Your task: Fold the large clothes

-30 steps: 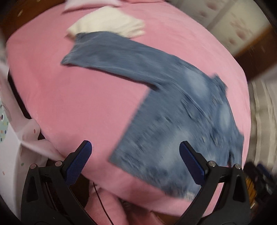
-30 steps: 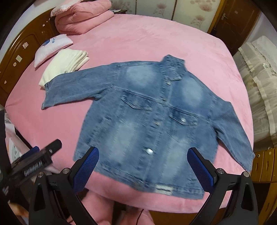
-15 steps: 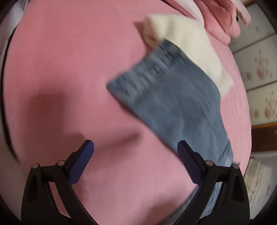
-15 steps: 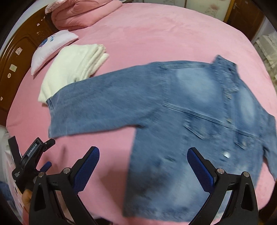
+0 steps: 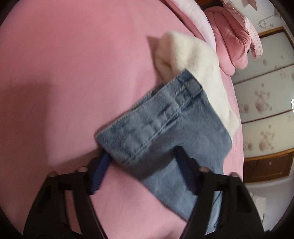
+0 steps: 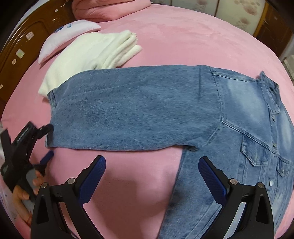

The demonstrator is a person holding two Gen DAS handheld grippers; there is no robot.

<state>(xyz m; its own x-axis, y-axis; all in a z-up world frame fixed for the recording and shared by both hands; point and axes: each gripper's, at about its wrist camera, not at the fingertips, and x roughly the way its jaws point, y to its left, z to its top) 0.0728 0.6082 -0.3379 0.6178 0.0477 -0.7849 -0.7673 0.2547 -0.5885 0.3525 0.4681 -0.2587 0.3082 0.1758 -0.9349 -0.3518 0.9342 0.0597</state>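
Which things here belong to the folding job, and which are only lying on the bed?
For the job:
- denim jacket
- its sleeve cuff, between the closing left gripper jaws
- right gripper, open

Lying about:
- folded white cloth
- pillow
- pink quilt

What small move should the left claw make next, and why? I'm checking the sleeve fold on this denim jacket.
Probably finish closing on the sleeve cuff. The left claw is closing with the cuff between its fingers, one under the fabric. The denim jacket lies flat on the pink bed; the right claw hovers open.
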